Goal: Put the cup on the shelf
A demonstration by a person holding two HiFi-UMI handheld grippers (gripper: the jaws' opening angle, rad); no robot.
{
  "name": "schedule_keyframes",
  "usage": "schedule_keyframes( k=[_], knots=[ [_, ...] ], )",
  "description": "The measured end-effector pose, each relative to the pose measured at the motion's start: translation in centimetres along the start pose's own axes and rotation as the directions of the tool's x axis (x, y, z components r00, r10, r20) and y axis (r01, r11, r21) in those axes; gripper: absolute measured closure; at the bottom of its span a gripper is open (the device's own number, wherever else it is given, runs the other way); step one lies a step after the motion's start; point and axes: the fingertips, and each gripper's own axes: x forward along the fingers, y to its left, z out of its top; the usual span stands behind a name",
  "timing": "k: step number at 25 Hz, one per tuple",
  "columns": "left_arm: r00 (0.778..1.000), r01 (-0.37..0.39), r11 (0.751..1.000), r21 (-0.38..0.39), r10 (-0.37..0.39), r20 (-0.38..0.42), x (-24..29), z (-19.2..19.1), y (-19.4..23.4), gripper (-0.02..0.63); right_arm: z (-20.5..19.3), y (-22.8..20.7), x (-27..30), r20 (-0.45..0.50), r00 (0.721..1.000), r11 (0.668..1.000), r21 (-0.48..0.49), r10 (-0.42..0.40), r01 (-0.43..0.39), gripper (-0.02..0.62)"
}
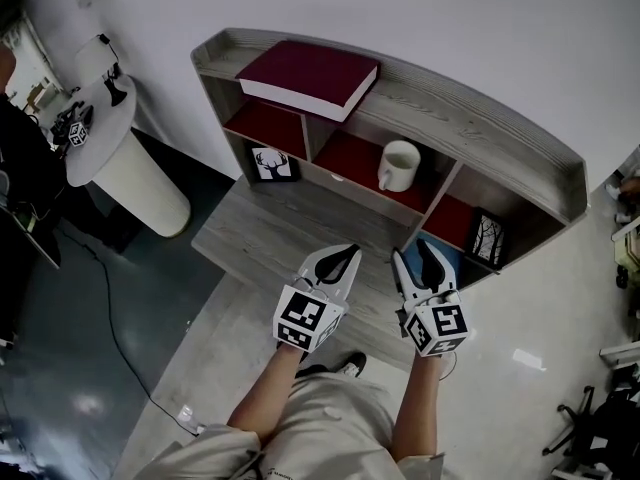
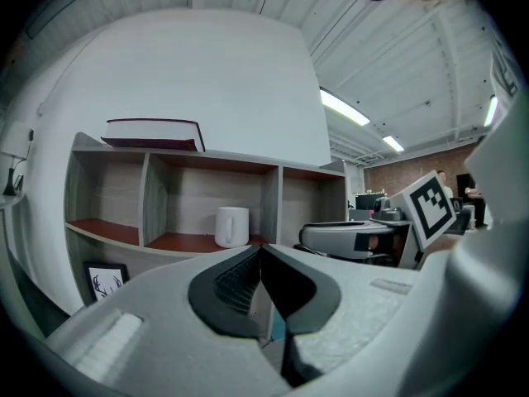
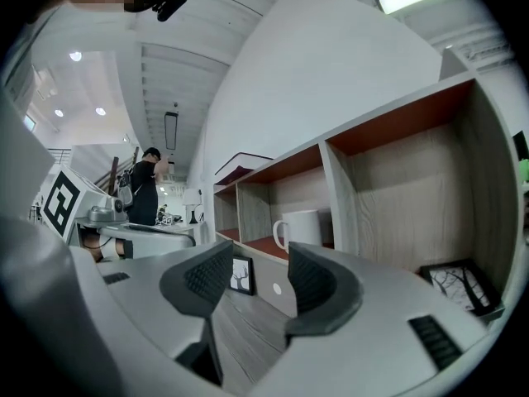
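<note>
Cup [image 1: 399, 165] upright in shelf [image 1: 470, 128] middle bay; task looks done. Left gripper [image 1: 349, 253] fingers together, right gripper [image 1: 412, 252] fingers apart, both empty, over bench [image 1: 265, 230]. Risk: a stray forward swing clips the cup and tips it

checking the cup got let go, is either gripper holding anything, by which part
Nothing is held. The white mug stands free on the shelf; the right gripper is open and empty, the left gripper shut on nothing.
</note>
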Motion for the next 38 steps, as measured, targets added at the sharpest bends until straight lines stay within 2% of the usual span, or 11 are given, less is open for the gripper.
schedule_keyframes(
  k=[5,12,18,23,38],
  knots=[
    [1.0,0.022,1.0,-0.013,-0.021,0.015,-0.8,0.5,-0.6,0.595,0.6,0.4,-1.2,-0.001,0.999,0.998,-0.028,-0.05,0.05,0.39],
    [0.998,0.053,0.998,-0.016,-0.053,0.014,-3.6,-0.5,-2.2,0.595,-0.3,2.2,-4.0,0.006,0.993,0.993,-0.024,-0.119,0.119,0.519],
    [0.997,0.068,0.998,0.0,-0.068,0.021,-6.5,-0.8,-3.6,0.595,-0.9,4.2,-6.3,0.011,0.99,0.99,-0.011,-0.144,0.144,0.563],
    [0.997,0.066,0.998,0.001,-0.066,0.031,-8.3,-1.0,-4.0,0.595,-1.5,6.0,-7.6,0.016,0.992,0.992,-0.005,-0.127,0.127,0.58],
    [0.997,0.073,0.997,0.006,-0.073,0.026,-10.7,-1.7,-5.5,0.595,-2.2,8.0,-9.5,-0.004,0.992,0.992,-0.017,-0.125,0.125,0.58]
  ],
)
